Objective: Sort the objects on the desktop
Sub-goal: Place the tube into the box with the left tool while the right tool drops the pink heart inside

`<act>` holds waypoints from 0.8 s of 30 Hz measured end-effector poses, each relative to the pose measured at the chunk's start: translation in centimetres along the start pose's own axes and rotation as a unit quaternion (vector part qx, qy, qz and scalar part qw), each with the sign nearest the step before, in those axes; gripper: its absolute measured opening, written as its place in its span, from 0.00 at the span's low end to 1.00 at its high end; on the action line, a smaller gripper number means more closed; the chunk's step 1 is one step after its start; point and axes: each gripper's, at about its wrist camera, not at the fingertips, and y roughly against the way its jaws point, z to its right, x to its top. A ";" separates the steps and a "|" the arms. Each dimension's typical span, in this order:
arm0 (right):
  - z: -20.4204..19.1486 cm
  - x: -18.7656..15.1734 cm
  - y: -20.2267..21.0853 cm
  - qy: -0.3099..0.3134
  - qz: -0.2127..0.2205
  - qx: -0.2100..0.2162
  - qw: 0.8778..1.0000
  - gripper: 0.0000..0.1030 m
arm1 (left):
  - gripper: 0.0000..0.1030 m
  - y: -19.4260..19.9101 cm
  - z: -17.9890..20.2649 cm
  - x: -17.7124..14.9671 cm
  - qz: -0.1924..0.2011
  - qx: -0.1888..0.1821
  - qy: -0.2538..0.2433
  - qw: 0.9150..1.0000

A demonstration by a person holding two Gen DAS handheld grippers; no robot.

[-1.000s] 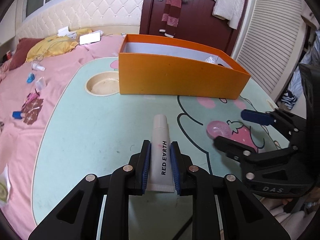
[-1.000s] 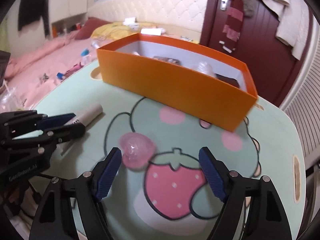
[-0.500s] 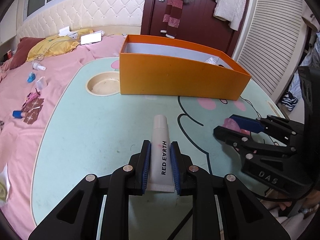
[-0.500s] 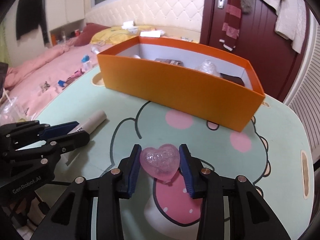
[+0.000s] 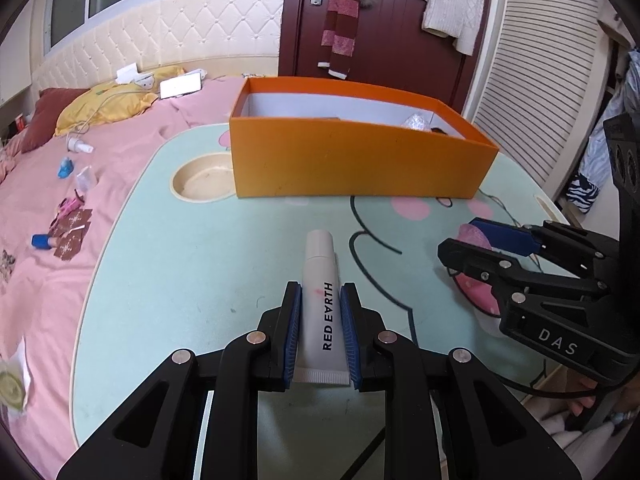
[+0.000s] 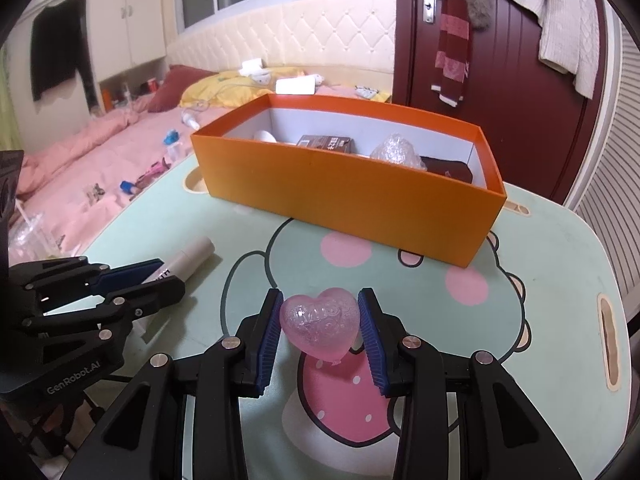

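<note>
In the left wrist view, the left gripper (image 5: 320, 332) is clamped on a white tube (image 5: 322, 312) printed RED EARTH, its cap pointing toward the orange box (image 5: 360, 164) at the far side of the green table (image 5: 192, 264). The right gripper (image 5: 486, 246) shows at the right, over the table.

In the right wrist view, the right gripper (image 6: 320, 326) is clamped on a clear pink heart (image 6: 320, 324), held just above the table's strawberry print (image 6: 340, 404). The box (image 6: 340, 188) beyond holds a dark packet (image 6: 326, 144) and a crumpled clear wrapper (image 6: 394, 151). The left gripper (image 6: 156, 278) with the tube (image 6: 190, 260) sits at the left.
</note>
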 end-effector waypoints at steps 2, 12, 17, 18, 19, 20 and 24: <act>0.1 0.1 0.2 -0.002 0.002 0.000 1.000 0.36 | 0.21 0.2 0.0 0.4 0.003 -0.005 0.001 1.000; 1.4 1.3 0.8 -0.028 0.010 0.013 0.999 0.36 | 0.21 1.1 0.4 2.8 0.021 -0.033 -0.002 0.999; 2.0 2.0 0.8 -0.036 0.011 0.021 0.999 0.36 | 0.21 0.7 0.9 4.4 0.023 -0.040 -0.010 0.999; 2.1 2.2 0.8 -0.039 0.011 0.023 0.999 0.36 | 0.21 0.7 1.1 4.8 0.023 -0.041 -0.012 0.999; 2.3 2.3 0.8 -0.041 0.012 0.024 0.999 0.36 | 0.21 0.6 1.2 5.2 0.025 -0.042 -0.013 0.999; 2.4 2.6 0.9 -0.043 0.012 0.025 0.999 0.36 | 0.21 0.6 1.3 5.7 0.027 -0.042 -0.015 0.999; 3.2 3.8 1.1 -0.051 0.020 0.031 0.998 0.36 | 0.21 0.7 1.7 7.5 0.038 -0.045 -0.021 0.998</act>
